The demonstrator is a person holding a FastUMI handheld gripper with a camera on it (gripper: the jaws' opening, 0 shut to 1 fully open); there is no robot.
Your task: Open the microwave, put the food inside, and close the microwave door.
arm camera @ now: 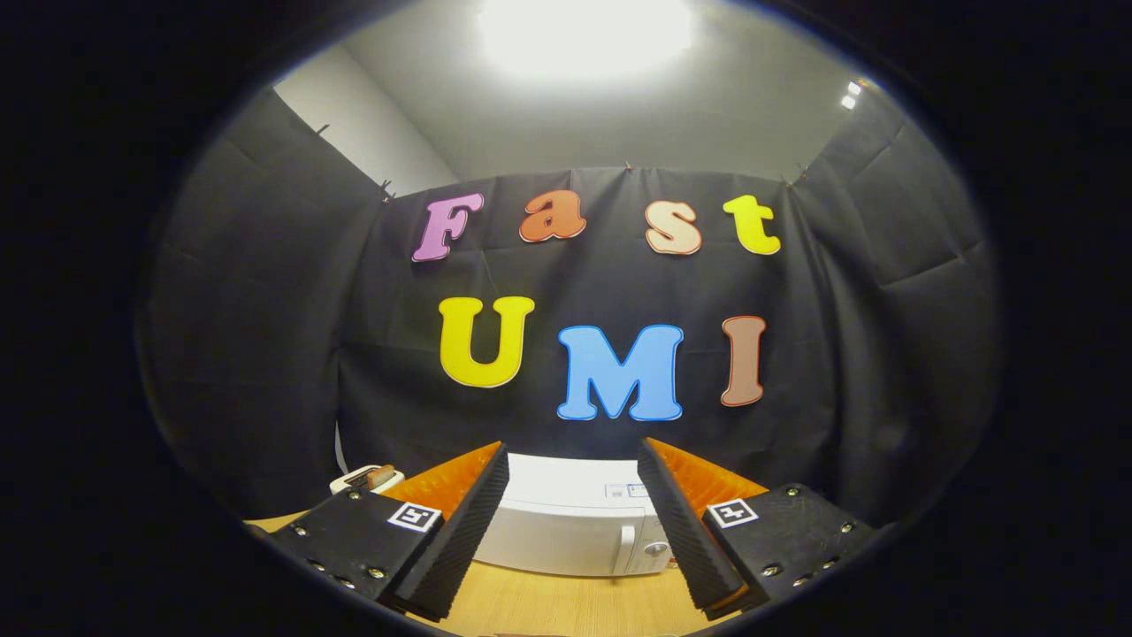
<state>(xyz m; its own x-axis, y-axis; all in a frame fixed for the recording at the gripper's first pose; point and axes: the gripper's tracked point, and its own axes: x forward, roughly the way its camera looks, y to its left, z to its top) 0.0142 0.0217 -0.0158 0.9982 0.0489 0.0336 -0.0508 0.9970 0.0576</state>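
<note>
Jaws spread wide and empty, the gripper (573, 518) hangs well short of the white microwave (575, 522), its door shut, on the wooden table (548, 606) beyond the fingertips; a misaligned approach could miss the handle (626, 548).

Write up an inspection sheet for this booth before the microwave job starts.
Surface: wooden table, bare in front of the microwave.
Job's things: white microwave stands on the table beyond the fingers, seen between them, door shut, handle toward its right side. The food cannot be told for certain.
Clutter: a small white appliance with something brown in its top, left of the microwave, behind the left finger.
Grippers: gripper open, fingers spread wide, holding nothing, short of the microwave.
Cables: a thin pale line against the cloth left of the microwave, maybe a cord.
Surroundings: black cloth walls, pale ceiling with a bright lamp.
</note>
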